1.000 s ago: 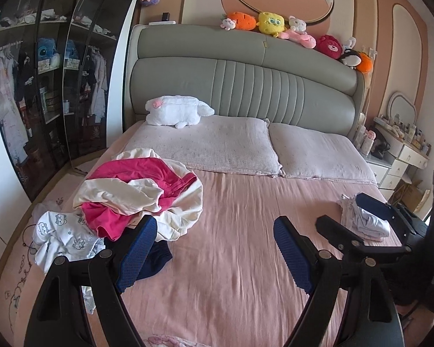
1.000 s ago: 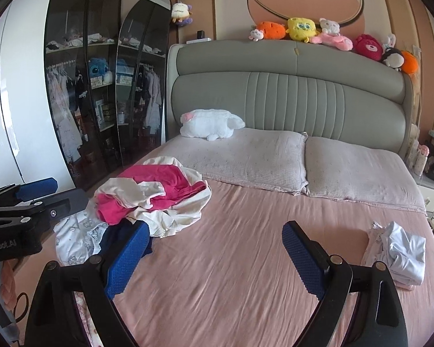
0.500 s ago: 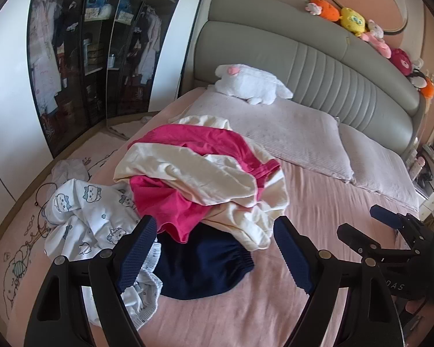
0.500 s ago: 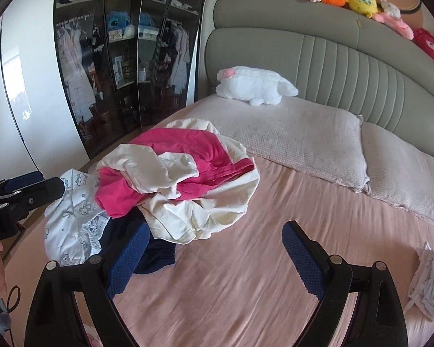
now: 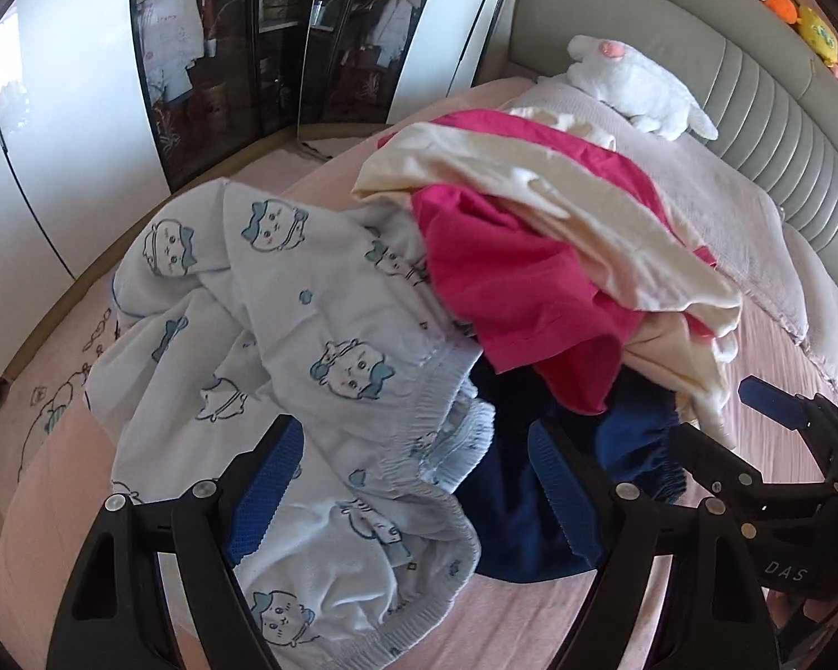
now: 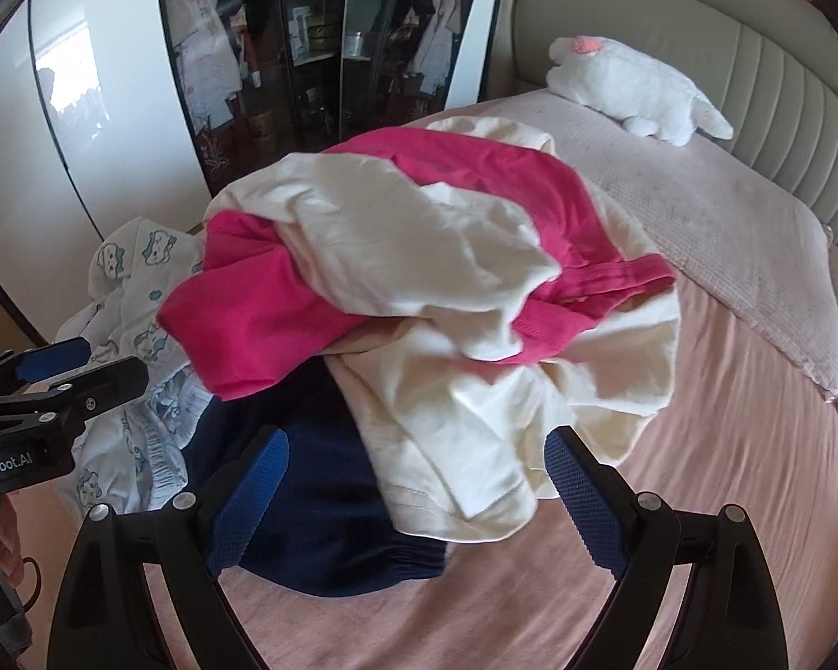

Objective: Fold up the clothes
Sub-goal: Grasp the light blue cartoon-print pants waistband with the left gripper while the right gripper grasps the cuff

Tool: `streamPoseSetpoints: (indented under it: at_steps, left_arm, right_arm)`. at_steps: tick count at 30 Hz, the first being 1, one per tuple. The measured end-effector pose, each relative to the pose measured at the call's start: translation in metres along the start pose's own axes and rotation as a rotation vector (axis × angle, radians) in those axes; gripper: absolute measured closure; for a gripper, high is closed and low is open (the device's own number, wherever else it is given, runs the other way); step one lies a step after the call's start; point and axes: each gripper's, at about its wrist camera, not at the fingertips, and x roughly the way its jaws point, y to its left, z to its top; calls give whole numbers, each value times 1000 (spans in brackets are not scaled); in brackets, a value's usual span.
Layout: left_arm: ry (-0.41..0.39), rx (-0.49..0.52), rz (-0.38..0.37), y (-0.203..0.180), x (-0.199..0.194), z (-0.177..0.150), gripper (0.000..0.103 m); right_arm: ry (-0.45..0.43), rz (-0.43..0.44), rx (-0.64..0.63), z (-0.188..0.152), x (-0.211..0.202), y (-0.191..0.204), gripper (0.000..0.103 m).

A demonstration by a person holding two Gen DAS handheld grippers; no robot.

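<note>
Both claws have dropped in over the heap of unfolded clothes at the bed's edge, which a moment ago lay well off across the pink bedsheet and now fills the space right under them. The left gripper hangs with its blue-padded jaws wide apart and nothing between the pads; just beyond its tips lies the pale blue knit garment printed with cartoon faces, its ribbed hem nearest. The right gripper is likewise spread open and empty, with the navy blue shorts under its left pad and the cream cotton top spilling toward its right one. The bright pink shirt lies tangled farther out, atop the pile. The white plush toy rests far beyond, on the pillow. Nothing is picked yet; I'd judge they are choosing a first garment to pull free.
</note>
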Motion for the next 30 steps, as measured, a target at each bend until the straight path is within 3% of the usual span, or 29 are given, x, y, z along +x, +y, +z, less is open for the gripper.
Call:
streamPoseSetpoints:
  at_steps: [6, 7, 8, 9, 11, 13, 17, 19, 24, 27, 30]
  left_arm:
    - [31, 38, 127, 13, 26, -17, 21]
    - [43, 44, 122, 15, 32, -20, 27]
    - [68, 56, 101, 16, 40, -23, 56]
    - [82, 65, 81, 16, 45, -25, 65]
    - [72, 72, 42, 14, 40, -26, 81]
    - [54, 75, 5, 14, 29, -28, 85]
    - [36, -6, -71, 35, 4, -39, 85]
    - [31, -17, -43, 45, -5, -49, 84]
    - [46, -45, -19, 70, -21, -77, 80]
    - [62, -66, 9, 80, -24, -96, 65]
    - [53, -132, -32, 89, -29, -107, 54]
  right_arm:
    - [30, 62, -71, -9, 17, 35, 10]
    - [30, 62, -78, -10, 17, 39, 10]
    - [31, 68, -77, -10, 17, 41, 10]
    - [33, 78, -72, -10, 16, 42, 10]
    - [40, 99, -57, -11, 14, 41, 10]
    - [48, 124, -47, -12, 10, 40, 10]
    - [81, 264, -50, -11, 8, 54, 10]
    - [94, 323, -93, -11, 10, 72, 10]
    - [115, 357, -146, -1, 30, 105, 10]
    - [142, 383, -153, 9, 50, 115, 10]
    - [182, 381, -207, 8, 67, 133, 12]
